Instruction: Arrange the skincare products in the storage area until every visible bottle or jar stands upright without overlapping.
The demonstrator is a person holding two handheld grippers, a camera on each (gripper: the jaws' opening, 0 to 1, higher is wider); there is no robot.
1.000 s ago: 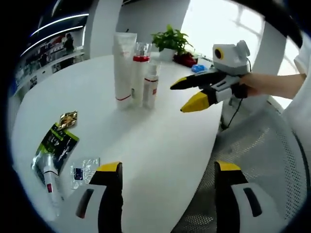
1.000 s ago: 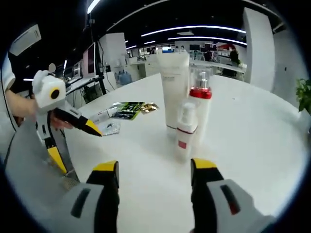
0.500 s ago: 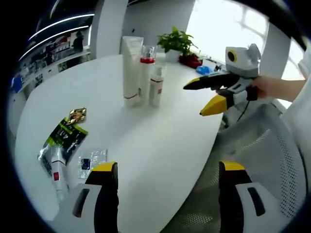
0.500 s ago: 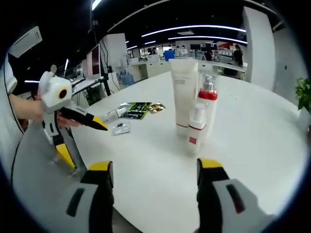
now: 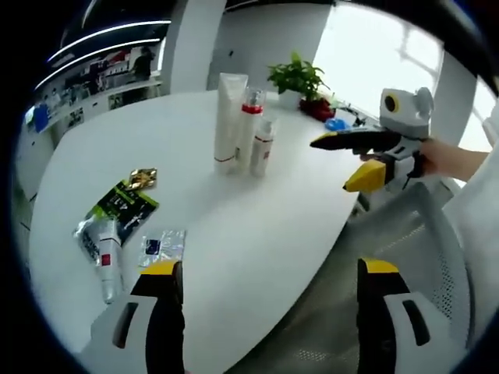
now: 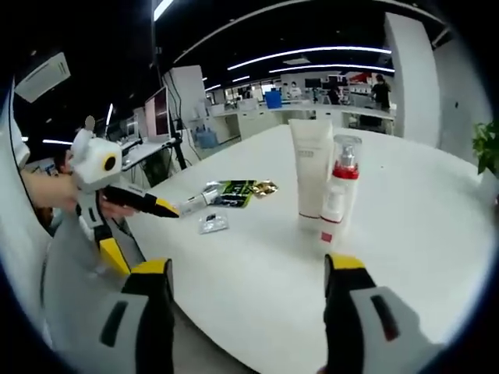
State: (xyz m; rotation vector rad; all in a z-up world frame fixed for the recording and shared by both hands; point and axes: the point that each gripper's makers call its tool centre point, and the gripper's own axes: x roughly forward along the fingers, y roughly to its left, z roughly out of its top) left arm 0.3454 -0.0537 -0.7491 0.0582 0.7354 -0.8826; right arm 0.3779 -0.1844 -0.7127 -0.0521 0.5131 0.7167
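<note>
Three containers stand upright: one tall tube (image 5: 230, 121), one pump bottle (image 5: 249, 131), one small spray bottle (image 5: 262, 147). Near the table (image 5: 257, 234) edge: one small tube (image 5: 107, 258) lying flat, and three sachets — green (image 5: 122, 202), gold (image 5: 142, 178), clear (image 5: 161, 246).

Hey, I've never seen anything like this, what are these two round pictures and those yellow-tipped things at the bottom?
A person holds a hand tool with a two-jaw claw in each hand, and each tool carries a fisheye camera looking along its own jaws. In the left gripper view the left claw rises from the bottom, open and empty; the right claw comes in from the right, also open. The right gripper view shows its own claw and the left one. On the white table three products stand upright together: a tall white tube, a red-collared pump bottle and a small spray bottle. Nearer the left claw lie a small tube, a green sachet and a clear packet.
</note>
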